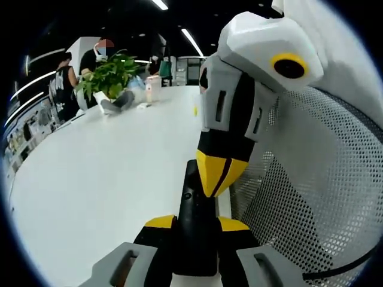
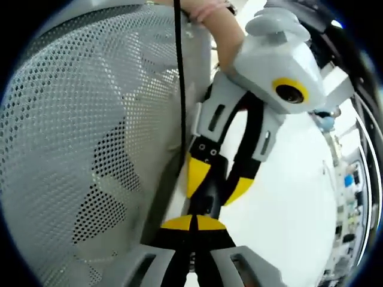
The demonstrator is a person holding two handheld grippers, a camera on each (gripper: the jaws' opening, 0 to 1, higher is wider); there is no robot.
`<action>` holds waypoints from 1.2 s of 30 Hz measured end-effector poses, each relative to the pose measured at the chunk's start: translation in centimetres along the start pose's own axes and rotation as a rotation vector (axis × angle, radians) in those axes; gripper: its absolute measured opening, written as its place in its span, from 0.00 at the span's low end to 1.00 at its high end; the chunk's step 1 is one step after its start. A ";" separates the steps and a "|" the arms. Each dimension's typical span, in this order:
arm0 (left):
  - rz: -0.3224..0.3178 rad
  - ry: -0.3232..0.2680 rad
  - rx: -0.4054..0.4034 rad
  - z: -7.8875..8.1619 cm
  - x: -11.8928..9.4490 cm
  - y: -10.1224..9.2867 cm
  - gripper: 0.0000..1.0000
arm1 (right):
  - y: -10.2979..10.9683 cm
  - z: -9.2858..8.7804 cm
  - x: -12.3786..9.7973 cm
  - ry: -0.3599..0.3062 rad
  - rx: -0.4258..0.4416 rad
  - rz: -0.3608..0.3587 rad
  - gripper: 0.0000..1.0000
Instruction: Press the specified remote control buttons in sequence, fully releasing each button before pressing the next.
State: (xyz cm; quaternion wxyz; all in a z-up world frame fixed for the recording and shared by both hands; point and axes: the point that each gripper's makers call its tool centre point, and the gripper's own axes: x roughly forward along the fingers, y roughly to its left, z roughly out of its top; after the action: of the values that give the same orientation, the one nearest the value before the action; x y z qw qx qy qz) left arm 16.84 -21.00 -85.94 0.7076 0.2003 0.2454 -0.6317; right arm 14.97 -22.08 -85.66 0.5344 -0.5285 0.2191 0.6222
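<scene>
1. Clamping a slim black remote control between its yellow-tipped jaws, the left gripper held the remote pointing forward, out over the edge of the table.
2. Seen in the left gripper view, the right gripper came in from the upper right, its two yellow tips pressed together and touching the remote's top face near its far end.
3. Seen in the right gripper view, the right gripper's own jaws were together, tips against the remote, which the left gripper gripped from the opposite side.
4. A grey perforated mesh chair back stood just beside the grippers, on the right of the left gripper view.
5. A wide, smooth white table stretched away beneath the remote.
6. A leafy green potted plant sat near the table's far end, with a small white container beside it.
7. A person in dark clothes stood beyond the plant.
8. A person's bare forearm reached down to the left gripper in the right gripper view.
</scene>
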 end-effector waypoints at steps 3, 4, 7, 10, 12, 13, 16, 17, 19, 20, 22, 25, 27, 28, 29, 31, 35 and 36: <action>0.000 -0.001 0.000 0.0 0.0 0.0 0.25 | 0.0 0.0 0.0 0.011 -0.023 0.004 0.00; 0.000 -0.001 -0.001 0.0 0.0 0.0 0.25 | 0.0 0.0 0.0 0.014 -0.030 0.006 0.00; 0.000 -0.001 -0.001 0.0 0.1 0.0 0.25 | 0.0 0.0 0.0 0.016 -0.030 0.010 0.00; 0.000 -0.001 -0.001 0.0 0.1 0.0 0.25 | 0.0 -0.1 0.1 0.019 -0.031 0.013 0.00; -0.001 -0.001 -0.001 0.0 0.1 0.0 0.25 | 0.1 -0.1 0.1 0.023 -0.038 0.014 0.00; -0.001 -0.001 -0.001 0.0 0.1 0.0 0.25 | 0.1 0.0 0.2 0.026 -0.040 0.015 0.00; -0.001 0.000 -0.001 0.0 0.1 0.0 0.25 | 0.0 0.0 0.2 0.032 0.036 0.031 0.00; -0.002 0.000 -0.001 0.0 0.1 0.0 0.25 | 0.0 0.0 0.2 0.032 0.060 0.034 0.00; -0.002 0.000 0.000 0.0 0.1 0.0 0.25 | -0.1 0.0 0.2 0.038 0.060 0.039 0.00; -0.002 0.000 -0.001 0.0 0.1 0.0 0.25 | -0.1 0.0 0.2 0.040 0.062 0.040 0.00; -0.002 0.000 -0.001 0.0 0.1 0.0 0.25 | 0.0 0.1 0.2 0.041 0.081 0.043 0.00; -0.002 -0.002 -0.001 0.0 0.1 0.0 0.25 | -0.1 0.1 0.2 0.037 0.113 0.043 0.00; -0.002 -0.002 -0.001 0.0 0.1 0.0 0.25 | -0.1 0.1 0.2 0.030 0.141 0.036 0.00; -0.002 -0.002 -0.001 0.0 0.1 0.0 0.25 | -0.1 0.1 0.2 0.023 0.163 0.033 0.00; -0.002 -0.002 -0.001 0.0 0.1 0.0 0.25 | -0.1 0.1 0.2 0.008 0.189 0.026 0.00; -0.003 -0.002 0.000 0.0 0.1 0.0 0.25 | -0.2 0.1 0.1 -0.028 0.249 0.017 0.00; -0.004 -0.004 0.003 0.0 0.1 0.0 0.25 | -0.2 -0.1 -0.1 -0.054 0.369 0.017 0.00; -0.004 -0.004 0.003 0.0 0.1 0.0 0.25 | -0.1 -0.3 -0.1 -0.040 0.379 0.014 0.00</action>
State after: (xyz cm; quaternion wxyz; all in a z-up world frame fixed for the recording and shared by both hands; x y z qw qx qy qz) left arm 16.84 -21.03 -85.99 0.7065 0.1999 0.2434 -0.6338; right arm 15.20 -22.35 -85.60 0.6241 -0.4045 0.3254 0.5839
